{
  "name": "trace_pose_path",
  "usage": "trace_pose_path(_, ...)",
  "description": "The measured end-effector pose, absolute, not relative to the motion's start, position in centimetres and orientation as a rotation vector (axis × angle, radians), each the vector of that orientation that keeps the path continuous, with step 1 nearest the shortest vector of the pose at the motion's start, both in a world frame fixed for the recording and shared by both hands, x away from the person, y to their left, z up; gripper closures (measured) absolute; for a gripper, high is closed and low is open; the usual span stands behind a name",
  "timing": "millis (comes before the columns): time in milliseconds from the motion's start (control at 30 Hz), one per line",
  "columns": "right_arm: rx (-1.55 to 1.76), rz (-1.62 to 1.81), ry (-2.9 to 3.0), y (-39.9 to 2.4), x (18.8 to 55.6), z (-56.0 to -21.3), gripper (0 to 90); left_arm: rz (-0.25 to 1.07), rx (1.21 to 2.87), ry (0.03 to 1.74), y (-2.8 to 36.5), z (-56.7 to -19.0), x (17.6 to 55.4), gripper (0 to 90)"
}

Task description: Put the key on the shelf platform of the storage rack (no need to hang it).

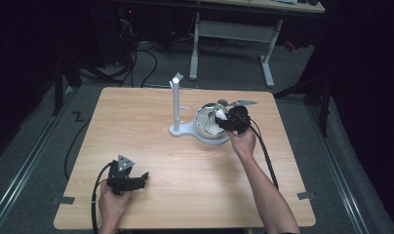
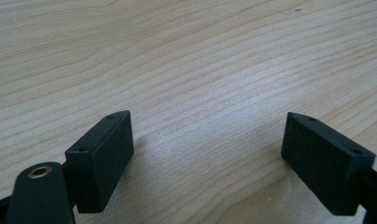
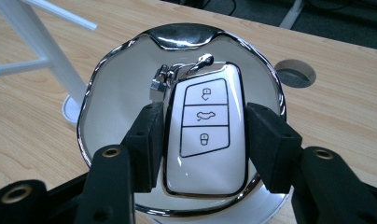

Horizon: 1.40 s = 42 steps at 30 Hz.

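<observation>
Down inside the shiny bowl (image 3: 130, 60), the right gripper (image 3: 200, 144) is clamping the white key fob (image 3: 205, 154) by its long sides; glossy, stiff, light, probably slippery, so it's gripping mid-body.

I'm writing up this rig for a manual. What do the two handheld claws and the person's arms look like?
Both are black. The left claw carries a grey three-cornered plate, as does the right claw, and a black cable trails from each. Up close, the left claw has two blocky matte black jaws with small screw holes; brass-coloured inserts sit in the arms behind them. The right claw is built the same. The forearms are bare, with no sleeves or gloves.
</observation>
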State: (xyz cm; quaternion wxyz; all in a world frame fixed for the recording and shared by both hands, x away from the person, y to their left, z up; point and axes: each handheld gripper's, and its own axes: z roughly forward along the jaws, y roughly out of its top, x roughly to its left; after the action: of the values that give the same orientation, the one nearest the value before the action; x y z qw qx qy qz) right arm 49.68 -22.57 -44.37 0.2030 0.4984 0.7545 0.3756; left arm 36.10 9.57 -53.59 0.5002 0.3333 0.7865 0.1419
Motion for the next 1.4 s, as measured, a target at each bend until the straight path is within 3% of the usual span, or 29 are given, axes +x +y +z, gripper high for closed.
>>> trace_pose_path(500,1.352,1.033,2.138,-22.9,48.9,-44.0,42.5,0.344,0.805,1.902,9.6,-53.6,36.1,17.0)
trace_pose_path(1400,1.356,1.118,2.078,-25.9,45.8,-42.1,47.7,0.343,0.802,1.905,9.5,-53.6,36.1,17.0)
